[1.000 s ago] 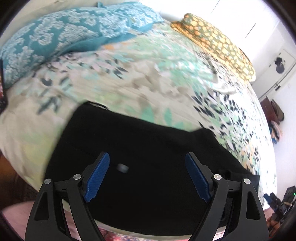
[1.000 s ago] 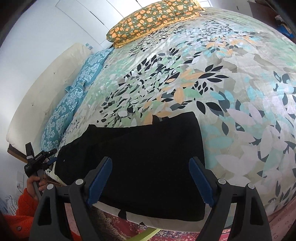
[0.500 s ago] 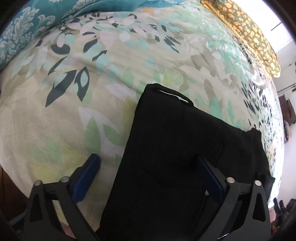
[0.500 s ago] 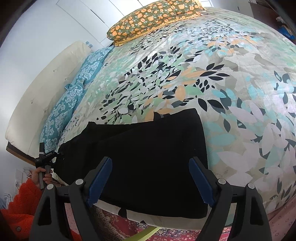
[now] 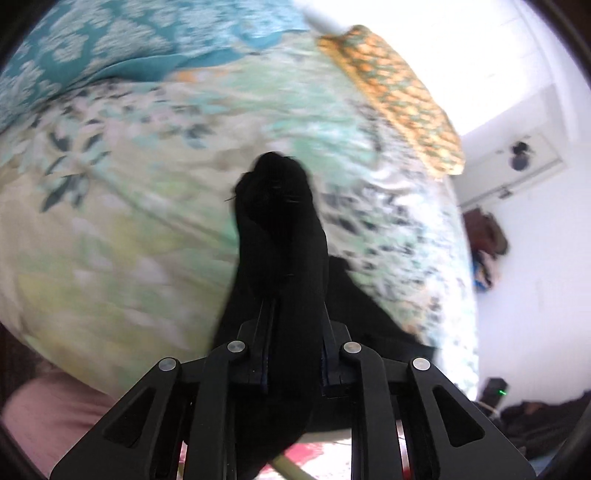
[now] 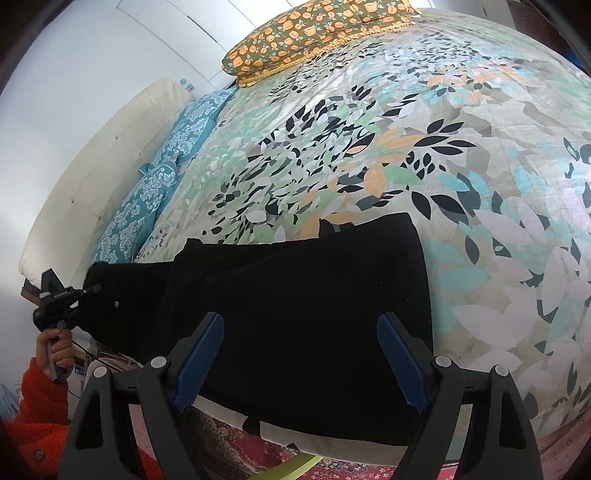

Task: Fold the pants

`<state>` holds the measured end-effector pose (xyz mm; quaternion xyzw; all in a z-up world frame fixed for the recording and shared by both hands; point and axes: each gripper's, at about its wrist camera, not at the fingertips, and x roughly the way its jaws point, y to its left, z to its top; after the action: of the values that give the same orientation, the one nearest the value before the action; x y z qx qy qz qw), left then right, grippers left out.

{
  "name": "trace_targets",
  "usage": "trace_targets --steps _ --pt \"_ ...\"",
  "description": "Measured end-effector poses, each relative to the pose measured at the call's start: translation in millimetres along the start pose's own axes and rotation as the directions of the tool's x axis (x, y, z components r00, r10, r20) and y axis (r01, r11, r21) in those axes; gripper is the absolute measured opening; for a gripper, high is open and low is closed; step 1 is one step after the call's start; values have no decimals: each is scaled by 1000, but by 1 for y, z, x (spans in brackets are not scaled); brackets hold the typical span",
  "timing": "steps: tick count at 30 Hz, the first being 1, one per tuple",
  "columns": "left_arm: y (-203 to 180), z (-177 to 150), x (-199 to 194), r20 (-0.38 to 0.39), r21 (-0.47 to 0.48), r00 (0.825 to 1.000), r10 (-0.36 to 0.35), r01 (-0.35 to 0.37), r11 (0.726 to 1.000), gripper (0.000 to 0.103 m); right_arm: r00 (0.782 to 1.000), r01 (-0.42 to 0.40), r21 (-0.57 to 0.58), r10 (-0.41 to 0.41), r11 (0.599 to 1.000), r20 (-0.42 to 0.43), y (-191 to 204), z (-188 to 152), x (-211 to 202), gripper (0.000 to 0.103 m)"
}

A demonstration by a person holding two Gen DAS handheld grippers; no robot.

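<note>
Black pants lie folded lengthwise across the near edge of the floral bedspread. My left gripper is shut on the left end of the pants; a bunch of black cloth stands up between its fingers. In the right wrist view the left gripper is at the far left, holding that end raised off the bed. My right gripper is open and empty, hovering above the right part of the pants near the bed's edge.
Teal patterned pillows and an orange floral pillow lie at the head of the bed, by a cream headboard. A red patterned rug lies below the bed's edge. A white wall with clutter stands beyond the bed.
My left gripper has closed on the left end of the pants and lifted it; it was open above the cloth before. My right gripper has stayed open and nearly still.
</note>
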<state>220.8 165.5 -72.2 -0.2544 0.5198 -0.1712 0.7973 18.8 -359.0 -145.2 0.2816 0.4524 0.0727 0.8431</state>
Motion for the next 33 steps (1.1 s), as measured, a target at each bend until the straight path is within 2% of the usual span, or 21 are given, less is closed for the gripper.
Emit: trace_targets --steps 3,6,7,9,11,13,14,16,18,19,21,23,24,25,26,27,28,30,32,33 --pt "-64 -19 23 -32 82 999 -25 27 996 16 1000 -15 3 15 1000 -3 0 1 3 85" --pt "-118 -48 71 -82 155 997 -14 27 988 16 1000 -14 -1 14 1000 13 1 1 -1 85" --pt "-130 -58 87 -99 169 995 -15 32 985 11 1000 -16 1 16 1000 16 0 0 -2 85" --pt "-149 -77 130 -183 161 983 -29 59 985 12 1000 -20 11 19 1000 14 -4 -2 -4 85" --pt "-162 -94 177 -298 188 954 -40 99 977 13 999 -34 33 33 999 13 -9 -3 -7 85" --pt "-174 -104 193 -344 236 939 -22 109 966 13 998 -58 59 56 997 32 -14 -2 -12 85" --pt "-178 -107 187 -341 252 939 -39 132 959 13 997 -72 67 69 995 46 -16 -3 -15 85" --pt "-186 -104 158 -310 288 944 -114 208 935 28 994 -91 78 86 993 65 -19 -3 -19 85" --pt "-186 -91 129 -232 328 964 -126 200 923 61 993 -102 83 97 991 62 -19 -1 -18 85" --pt "-184 -80 113 -171 348 978 -120 174 921 69 992 -114 73 111 991 53 -16 0 -15 85" --pt "-169 -61 79 -42 363 994 -105 113 925 74 985 -174 23 173 985 17 0 1 -6 85" --pt "-145 -47 58 62 331 996 -70 46 943 76 955 -295 -33 293 955 -48 25 -2 7 85" --pt "-133 -44 53 103 317 994 -42 8 949 76 927 -369 -48 364 928 -91 38 -4 15 85" --pt "-119 -42 50 150 296 989 9 -54 954 76 889 -445 -41 436 894 -142 50 -6 25 85" --pt "-103 -42 49 189 270 980 68 -118 956 76 849 -504 -17 491 864 -193 60 -7 36 85" --pt "-87 -43 51 213 248 971 109 -162 955 76 822 -533 8 520 846 -233 67 -8 48 85" --pt "-73 -50 53 231 227 962 145 -198 954 76 813 -533 31 521 846 -260 72 -8 59 85" --pt "-46 -61 62 242 188 947 211 -259 948 75 810 -512 58 505 857 -298 76 -7 78 84" --pt "-28 -61 72 181 129 948 261 -285 950 71 812 -490 64 482 869 -329 78 -7 91 84" --pt "-22 -62 70 174 112 956 236 -258 960 71 817 -475 62 466 878 -339 78 -8 96 84"
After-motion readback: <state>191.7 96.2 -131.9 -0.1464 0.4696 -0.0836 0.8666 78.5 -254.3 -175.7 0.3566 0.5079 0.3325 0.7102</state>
